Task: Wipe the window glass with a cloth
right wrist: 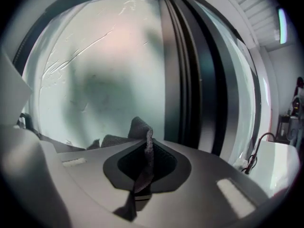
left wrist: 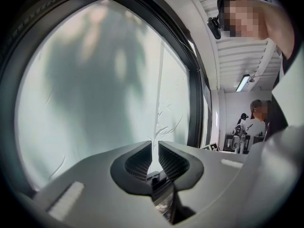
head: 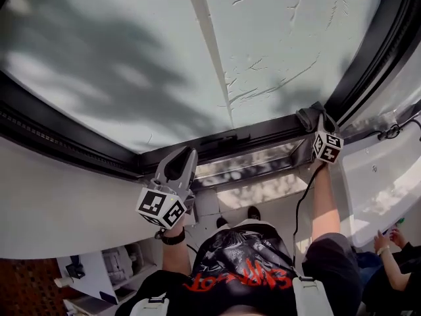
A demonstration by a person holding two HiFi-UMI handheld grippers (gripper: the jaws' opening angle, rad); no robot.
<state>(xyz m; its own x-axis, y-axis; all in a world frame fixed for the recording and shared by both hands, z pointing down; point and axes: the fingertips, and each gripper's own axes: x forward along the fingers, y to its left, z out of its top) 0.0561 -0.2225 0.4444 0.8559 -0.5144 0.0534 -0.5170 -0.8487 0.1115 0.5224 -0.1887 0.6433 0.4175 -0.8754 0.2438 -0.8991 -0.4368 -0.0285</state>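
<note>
The frosted window glass (head: 131,58) fills the upper head view, set in a dark frame (head: 263,133). My right gripper (head: 321,122) is raised to the lower right corner of the pane and is shut on a grey cloth (head: 306,117). In the right gripper view the cloth (right wrist: 141,127) hangs pinched between the jaws (right wrist: 148,145), bunched just short of the glass (right wrist: 104,56). My left gripper (head: 186,155) is held lower, in front of the bottom frame, pointing up. Its jaws (left wrist: 154,145) are shut with nothing between them, a short way off the glass (left wrist: 95,80).
A pale strip (head: 210,45) runs down the glass, with scratch-like marks to its right. A black cable (head: 301,206) hangs by my right arm. A white shelf unit (head: 99,275) stands at lower left. Another person's hand (head: 385,242) shows at lower right.
</note>
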